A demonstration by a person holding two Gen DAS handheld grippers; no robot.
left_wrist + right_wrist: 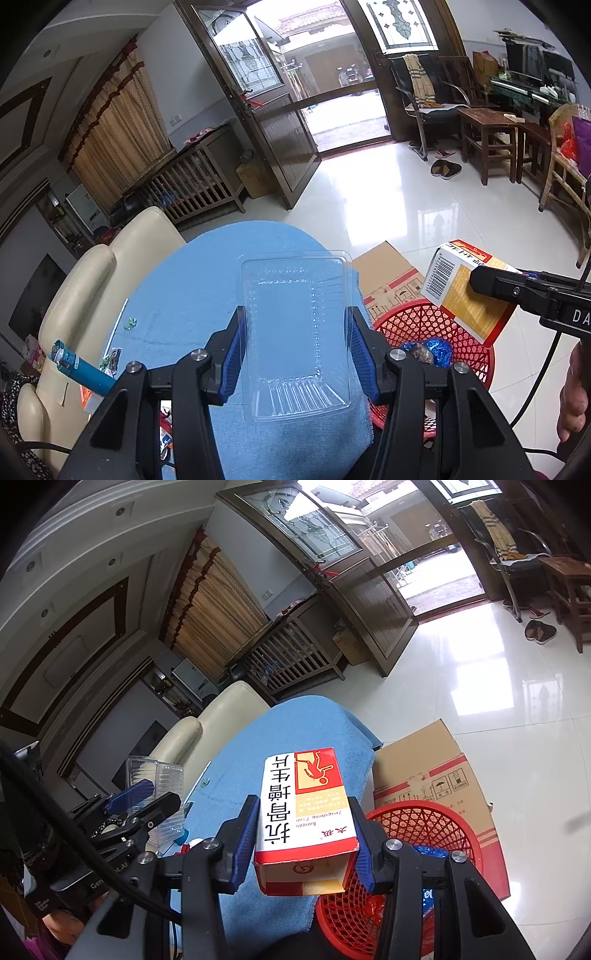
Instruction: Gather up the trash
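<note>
My left gripper (295, 332) is shut on a clear plastic tray (295, 332) and holds it above the blue cloth (192, 295) on the table. My right gripper (303, 834) is shut on a red, white and yellow medicine box (306, 805) with its near end flap open. It holds the box near the table's right edge, beside the red mesh basket (443, 834). The box (461, 291) also shows in the left wrist view, above the basket (417, 321). Blue wrapper trash (428, 350) lies in the basket. The tray (155, 779) also shows at the left of the right wrist view.
A cardboard box (436, 771) stands on the floor behind the basket. A cream sofa (92, 277) runs along the table's left side. A blue lighter (81, 369) and small wrappers (110, 360) lie at the table's left edge. Glossy white floor (388, 192) stretches to the door.
</note>
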